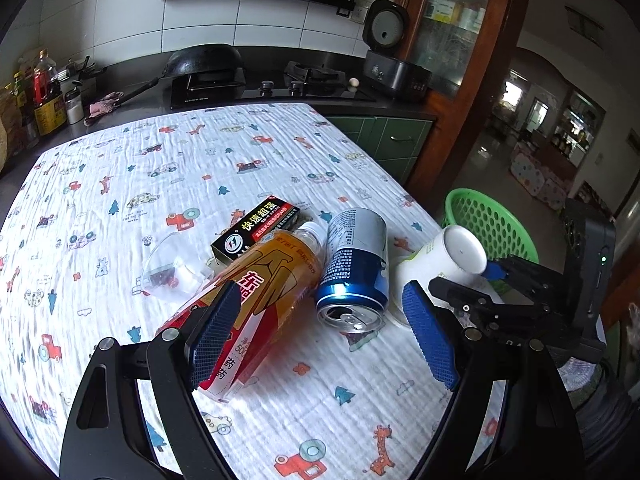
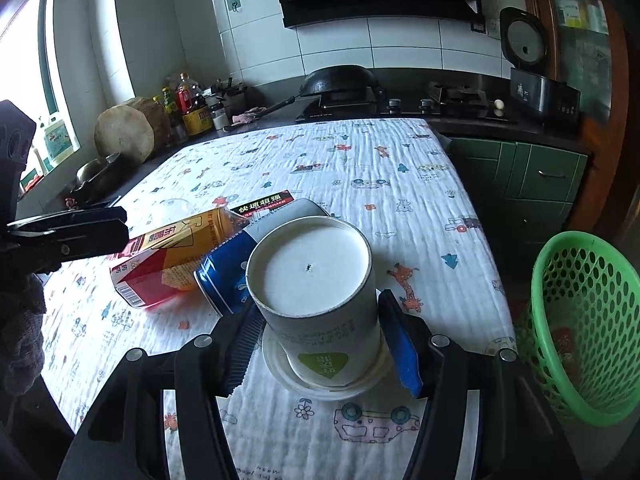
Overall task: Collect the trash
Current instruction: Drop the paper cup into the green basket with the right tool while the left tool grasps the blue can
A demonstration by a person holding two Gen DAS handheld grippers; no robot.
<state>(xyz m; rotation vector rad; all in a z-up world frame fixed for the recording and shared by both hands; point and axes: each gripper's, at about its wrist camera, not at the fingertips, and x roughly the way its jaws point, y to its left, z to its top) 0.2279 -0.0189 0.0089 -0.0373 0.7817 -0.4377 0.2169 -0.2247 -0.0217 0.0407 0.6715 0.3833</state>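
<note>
Between the right gripper (image 2: pixel 320 344) pads: paper cup (image 2: pixel 316 280).

tablecloth (image 1: pixel 168 184): crinkled matt cotton
can (image 1: pixel 356 272): glossy metal
cup (image 2: pixel 320 292): matt paper
basket (image 2: pixel 580 320): perforated plastic

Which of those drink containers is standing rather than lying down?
The white paper cup, upside down between the right gripper's fingers; the bottle and blue can lie flat.

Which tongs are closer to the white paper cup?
Right. The right tongs have the white paper cup between their pads. The left tongs are off to its side, open around the orange bottle and blue can.
</note>
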